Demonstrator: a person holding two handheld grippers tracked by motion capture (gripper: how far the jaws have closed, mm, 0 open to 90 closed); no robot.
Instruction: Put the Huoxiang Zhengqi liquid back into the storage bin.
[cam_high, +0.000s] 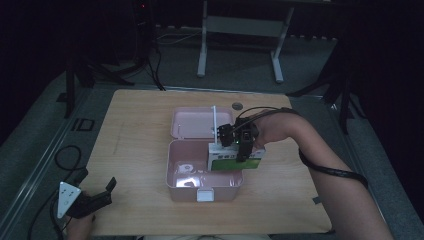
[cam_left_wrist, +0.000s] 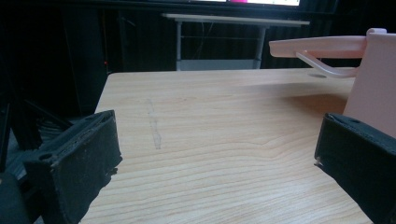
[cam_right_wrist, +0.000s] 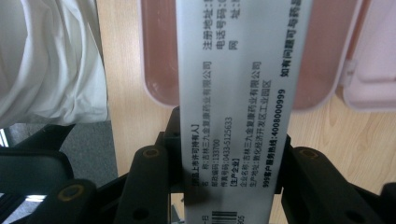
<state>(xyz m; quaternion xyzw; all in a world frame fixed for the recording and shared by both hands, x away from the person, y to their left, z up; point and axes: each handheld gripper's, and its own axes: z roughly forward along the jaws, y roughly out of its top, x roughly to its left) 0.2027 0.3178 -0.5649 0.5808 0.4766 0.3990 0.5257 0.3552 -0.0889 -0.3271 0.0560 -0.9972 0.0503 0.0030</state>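
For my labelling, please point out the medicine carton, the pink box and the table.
medicine carton (cam_high: 235, 162), high view, green front face.
pink box (cam_high: 172, 167), high view, left wall.
table (cam_left_wrist: 210, 121), left gripper view, bare wood.

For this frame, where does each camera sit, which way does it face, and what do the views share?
High view: above the person's side, looking forward and down on the wooden table; both forearms, left gripper, right gripper.
Left gripper view: low over the table, looking along its open jaws toward the pink box.
Right gripper view: looking down along its jaws, shut on the medicine carton.
Shared: the pink box and the table appear in all three.
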